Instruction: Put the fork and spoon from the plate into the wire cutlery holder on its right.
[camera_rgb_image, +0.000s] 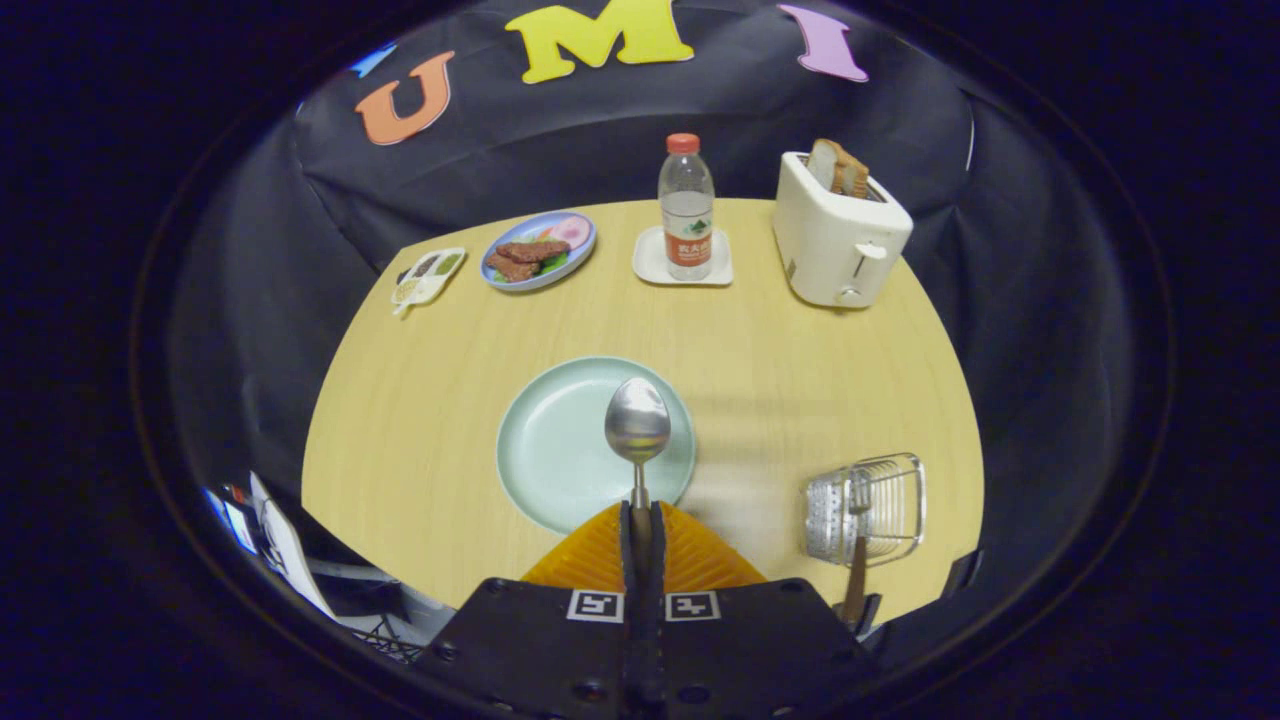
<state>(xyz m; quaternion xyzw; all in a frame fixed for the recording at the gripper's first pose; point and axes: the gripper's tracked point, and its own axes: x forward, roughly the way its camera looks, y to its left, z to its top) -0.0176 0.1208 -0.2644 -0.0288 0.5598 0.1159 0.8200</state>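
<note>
My gripper (640, 520) is shut on the handle of a metal spoon (637, 428). The spoon's bowl sticks out ahead of the fingers and hangs above the pale green plate (550, 450), which lies on the wooden table just beyond the fingertips. The wire cutlery holder (868, 508) lies to the right of the plate near the table's front edge. A fork (857, 560) with a wooden handle rests in it, tines inside the wire basket, handle pointing towards me.
At the table's far side stand a water bottle (686, 208) on a white coaster, a white toaster (838, 232) holding toast, a blue plate of food (538, 250) and a small white sauce dish (428, 274). Equipment lies below the table's left edge.
</note>
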